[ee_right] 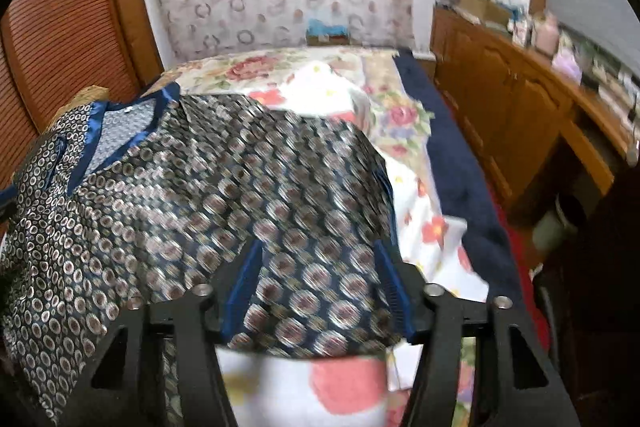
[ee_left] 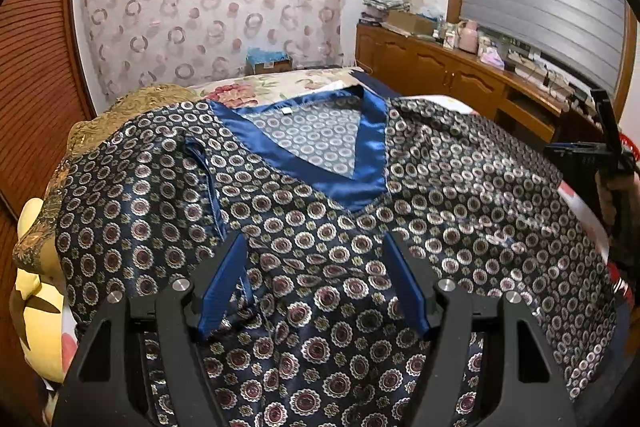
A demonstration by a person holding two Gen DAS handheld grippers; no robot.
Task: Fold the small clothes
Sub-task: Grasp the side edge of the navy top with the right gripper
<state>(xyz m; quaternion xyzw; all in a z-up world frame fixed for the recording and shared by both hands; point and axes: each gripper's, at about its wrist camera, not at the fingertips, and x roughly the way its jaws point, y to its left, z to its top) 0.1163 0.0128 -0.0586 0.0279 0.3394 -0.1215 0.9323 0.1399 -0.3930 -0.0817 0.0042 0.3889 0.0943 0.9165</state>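
Garment: navy patterned top (ee_left: 320,227), circular medallion print, plain blue V-neck band (ee_left: 368,163)
Pose: spread flat, front up, neckline toward upper frame
Place: centre of frame, laid over floral bedding

Each handheld gripper, the left gripper (ee_left: 316,283) and the right gripper (ee_right: 320,287), is a matte black frame with cut-out openings, round silver screws at the pivots, and two blue fingers (ee_left: 222,287) whose inner faces look ribbed.
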